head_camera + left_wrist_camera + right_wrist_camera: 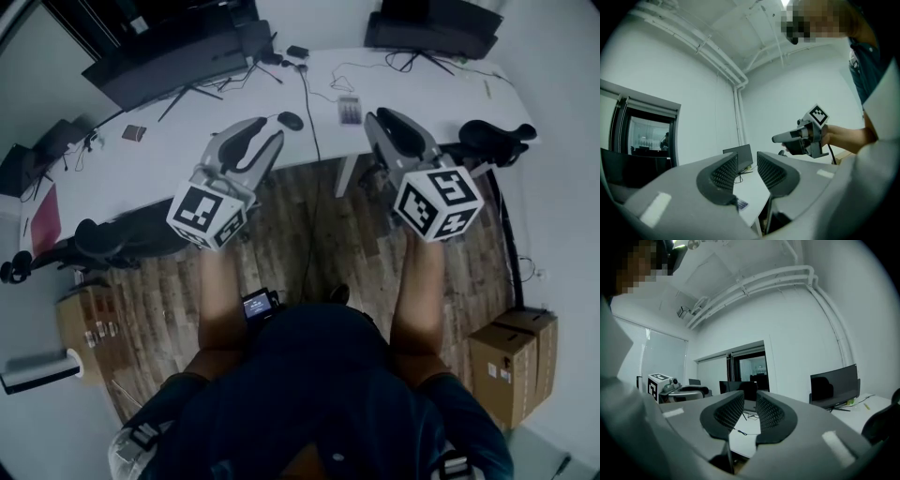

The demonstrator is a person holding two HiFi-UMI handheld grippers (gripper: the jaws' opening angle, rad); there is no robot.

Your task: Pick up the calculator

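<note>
On the smooth white desk, near its front edge, the small grey rectangular calculator lay flat, keys up. Both tongs were held level and clear of it. The left gripper had its ribbed black pads narrowly parted and empty, and the right gripper was clenched on nothing.

Left gripper and right gripper point level — left jaws narrowly apart, right jaws together.

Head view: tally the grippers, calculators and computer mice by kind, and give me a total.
grippers: 2, the left gripper and the right gripper
calculator: 1
computer mouse: 1
Total: 4
</note>
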